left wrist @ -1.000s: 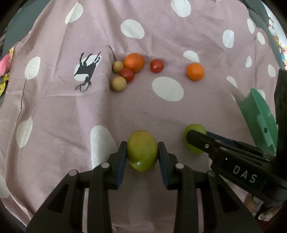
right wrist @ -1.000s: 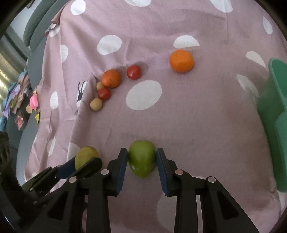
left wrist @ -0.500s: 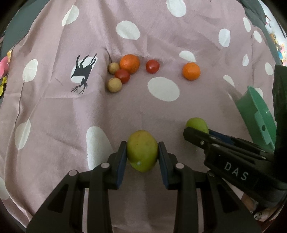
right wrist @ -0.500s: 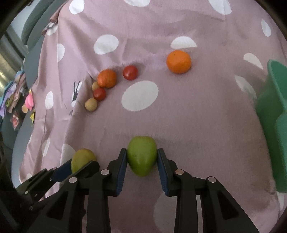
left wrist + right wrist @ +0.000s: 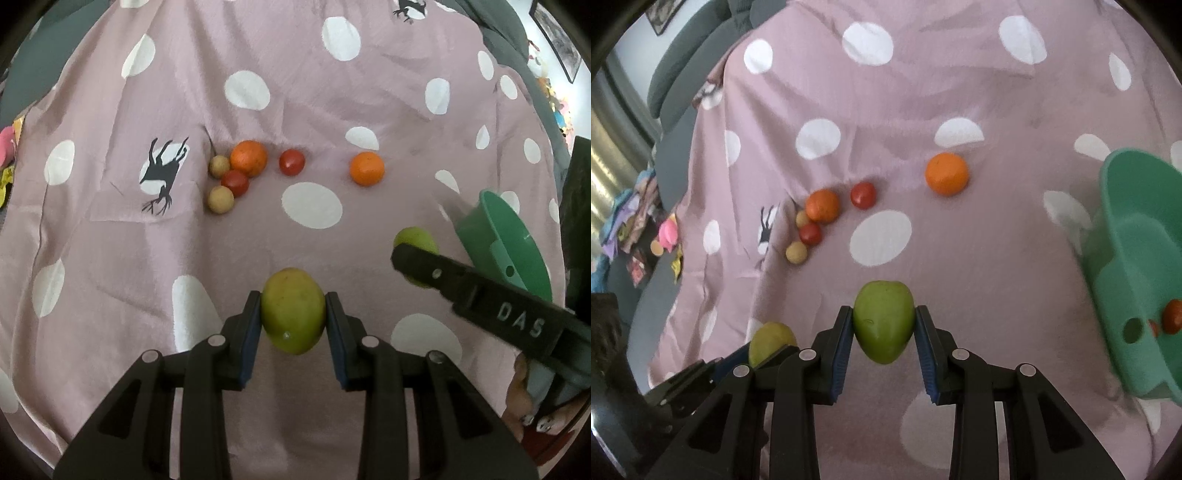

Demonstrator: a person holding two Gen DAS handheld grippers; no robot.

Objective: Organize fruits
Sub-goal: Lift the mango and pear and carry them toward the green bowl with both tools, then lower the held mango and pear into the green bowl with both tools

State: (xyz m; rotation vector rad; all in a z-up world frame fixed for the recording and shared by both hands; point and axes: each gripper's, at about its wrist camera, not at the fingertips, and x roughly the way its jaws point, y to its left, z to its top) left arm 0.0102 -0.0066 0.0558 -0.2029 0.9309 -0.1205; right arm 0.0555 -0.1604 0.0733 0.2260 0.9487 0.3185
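My left gripper [image 5: 293, 314] is shut on a yellow-green mango [image 5: 293, 308], held above the pink dotted cloth [image 5: 110, 240]. My right gripper [image 5: 884, 325] is shut on a greener mango [image 5: 882, 319], also off the cloth. In the left wrist view the right gripper's arm crosses at the right with its mango [image 5: 415, 240] partly hidden. The left-held mango [image 5: 772, 341] shows low left in the right wrist view. A green basket [image 5: 1137, 266] stands at the right with a red fruit [image 5: 1174, 321] inside. Farther off lie an orange [image 5: 946, 173] and a cluster of small fruits [image 5: 822, 205].
The cluster holds another orange [image 5: 248, 158], two red tomatoes [image 5: 291, 161], [image 5: 235, 182] and two tan round fruits [image 5: 220, 199], [image 5: 219, 166]. Grey sofa cushions [image 5: 687, 66] edge the cloth at the back left. Coloured clutter [image 5: 639, 218] lies beyond the cloth's left edge.
Both grippers keep their mangoes. The right gripper has risen and swung toward the green basket, which now shows more of its inside. The fruits on the cloth have not moved.
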